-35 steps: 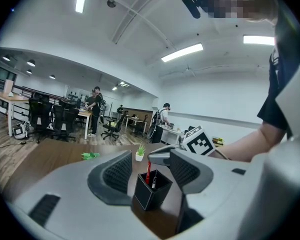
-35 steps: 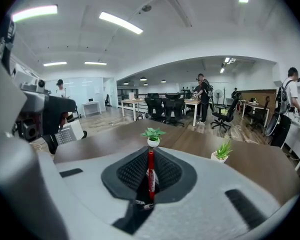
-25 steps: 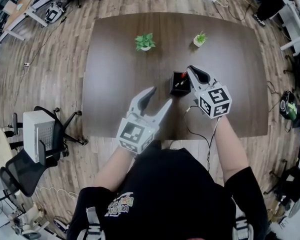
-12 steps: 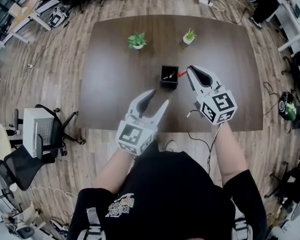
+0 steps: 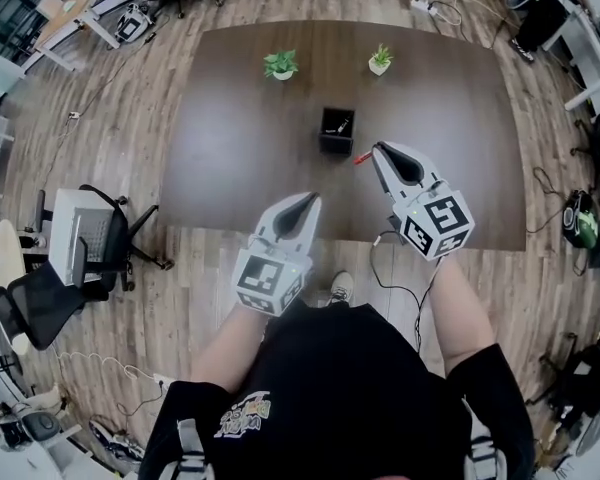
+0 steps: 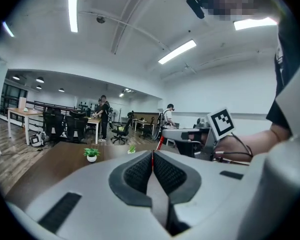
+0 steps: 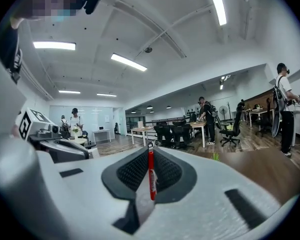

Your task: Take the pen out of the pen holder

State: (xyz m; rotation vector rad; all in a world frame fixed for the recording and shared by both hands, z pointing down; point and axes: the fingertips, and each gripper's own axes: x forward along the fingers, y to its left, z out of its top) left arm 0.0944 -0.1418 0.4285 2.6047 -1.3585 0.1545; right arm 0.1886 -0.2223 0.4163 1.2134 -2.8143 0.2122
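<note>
The black square pen holder stands mid-table with a pale pen still in it. My right gripper is shut on a red pen, held clear of the holder, in front of it and to its right. In the right gripper view the red pen stands upright between the pads. My left gripper hovers over the table's near edge; its jaws have just closed on nothing and the pads meet. From the left gripper view the red pen shows beside the right gripper.
Two small potted plants stand at the far side of the dark brown table. Office chairs and a white box sit on the floor at left. A cable trails from the right gripper. People stand at distant desks.
Both grippers drew back from the holder toward the near table edge. The red pen came away with the right gripper. The left jaws went from wide open to shut.
</note>
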